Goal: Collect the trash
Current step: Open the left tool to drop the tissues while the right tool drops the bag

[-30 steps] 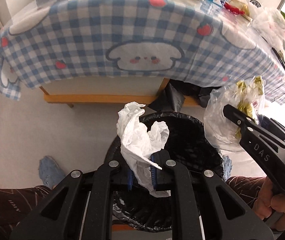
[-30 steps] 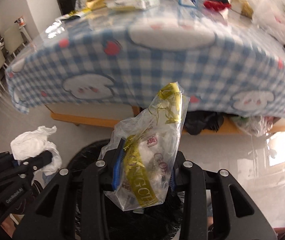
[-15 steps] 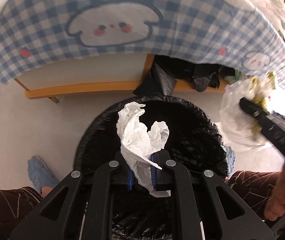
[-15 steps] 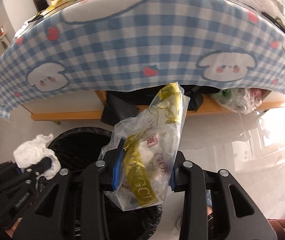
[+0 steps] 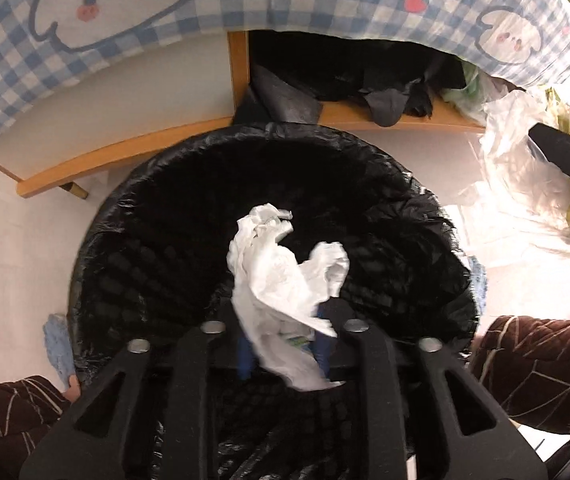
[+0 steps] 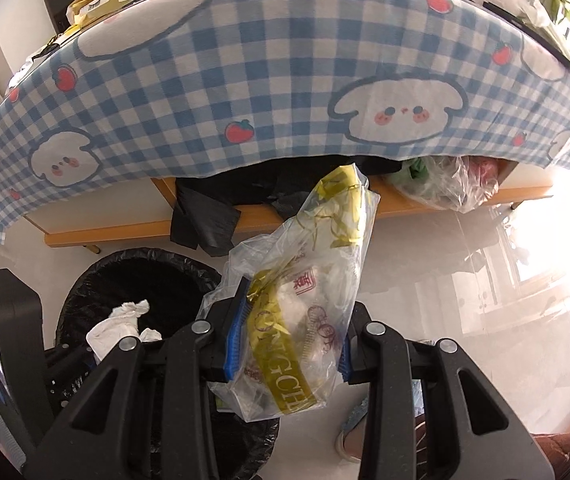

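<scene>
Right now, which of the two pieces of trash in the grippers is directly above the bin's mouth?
The crumpled white tissue between the opening left gripper: the black-lined bin surrounds it. The clear plastic bag in the right gripper hangs beside the bin.

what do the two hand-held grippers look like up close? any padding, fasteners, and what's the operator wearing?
Both are matte black plastic frames with triangular cut-outs and round silver screw heads. The left hand-held gripper and the right hand-held gripper each carry blue ribbed pads on the inner finger faces. No cables show. The person wears dark brown clothing with thin pale line patterns.
</scene>
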